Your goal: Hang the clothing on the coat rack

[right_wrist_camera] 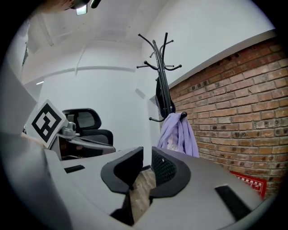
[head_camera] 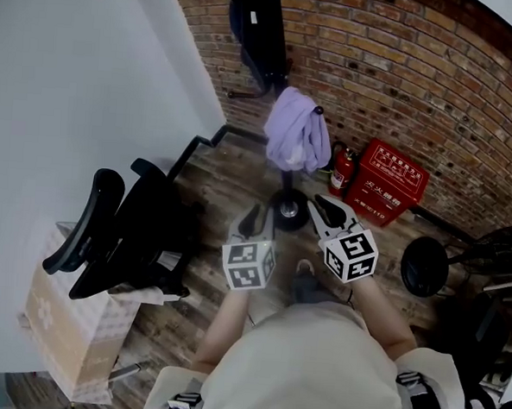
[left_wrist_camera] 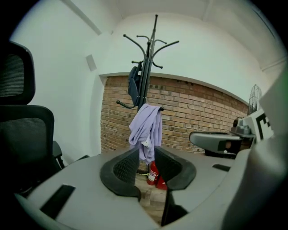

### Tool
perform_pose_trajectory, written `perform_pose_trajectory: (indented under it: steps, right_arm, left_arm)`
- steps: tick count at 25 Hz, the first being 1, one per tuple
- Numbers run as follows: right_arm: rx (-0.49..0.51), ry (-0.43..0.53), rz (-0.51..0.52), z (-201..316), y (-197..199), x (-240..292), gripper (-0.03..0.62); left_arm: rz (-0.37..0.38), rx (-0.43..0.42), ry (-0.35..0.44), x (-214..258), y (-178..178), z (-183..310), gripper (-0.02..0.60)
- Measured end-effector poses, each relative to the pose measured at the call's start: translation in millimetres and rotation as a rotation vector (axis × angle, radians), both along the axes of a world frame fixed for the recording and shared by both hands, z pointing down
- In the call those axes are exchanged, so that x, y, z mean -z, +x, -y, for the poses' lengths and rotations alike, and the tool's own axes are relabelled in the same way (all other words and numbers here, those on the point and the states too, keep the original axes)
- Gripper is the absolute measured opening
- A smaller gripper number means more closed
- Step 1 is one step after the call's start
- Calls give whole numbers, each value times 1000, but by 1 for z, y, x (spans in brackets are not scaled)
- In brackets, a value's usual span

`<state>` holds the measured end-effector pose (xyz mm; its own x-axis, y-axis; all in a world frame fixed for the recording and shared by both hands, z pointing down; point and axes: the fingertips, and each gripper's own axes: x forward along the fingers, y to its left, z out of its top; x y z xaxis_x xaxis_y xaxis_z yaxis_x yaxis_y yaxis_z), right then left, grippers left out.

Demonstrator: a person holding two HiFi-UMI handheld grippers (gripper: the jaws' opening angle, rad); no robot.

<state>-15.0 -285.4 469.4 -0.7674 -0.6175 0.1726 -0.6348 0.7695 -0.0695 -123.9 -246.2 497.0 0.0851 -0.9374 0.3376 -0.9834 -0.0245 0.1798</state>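
Both your grippers, left (head_camera: pixel 253 218) and right (head_camera: pixel 327 213), are slightly parted and empty, well apart from the black metal coat rack (left_wrist_camera: pixel 151 58). The lilac fabric garment (left_wrist_camera: pixel 146 128) hangs on its lower hook, so hanging looks done and no grasp seems needed.

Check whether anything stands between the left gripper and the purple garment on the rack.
Nothing visible does. Only floor lies between the left gripper and the purple garment hanging on the coat rack; the fire extinguisher stands off to one side.

A lilac garment (head_camera: pixel 295 128) hangs bunched and limp from a lower hook of the black coat rack (left_wrist_camera: pixel 150 54), which stands upright near the brick wall (head_camera: pixel 403 70).
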Motion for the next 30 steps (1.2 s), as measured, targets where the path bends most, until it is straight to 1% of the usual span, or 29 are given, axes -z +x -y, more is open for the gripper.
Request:
perform_pose_trajectory:
  steps: [4,7,14,22,30]
  right_arm:
    - [7,16,7,-30,6,8,28]
    - [15,14,23,-51,7,13,21]
    - [45,34,45,-93,9,23,14]
    - [68,51,57,-128,14,28,11]
    - [85,75,57,-146,15,36,11]
  left_arm:
    - [-34,19,21,6,3,-32,78]
    - [-47,22,43,13,5,-54,60]
    - [-37,26,75,20,11,-95,35]
    - [-32,24,105,30,17,-127,26]
    - [-26,20,125,38,22,-140,26]
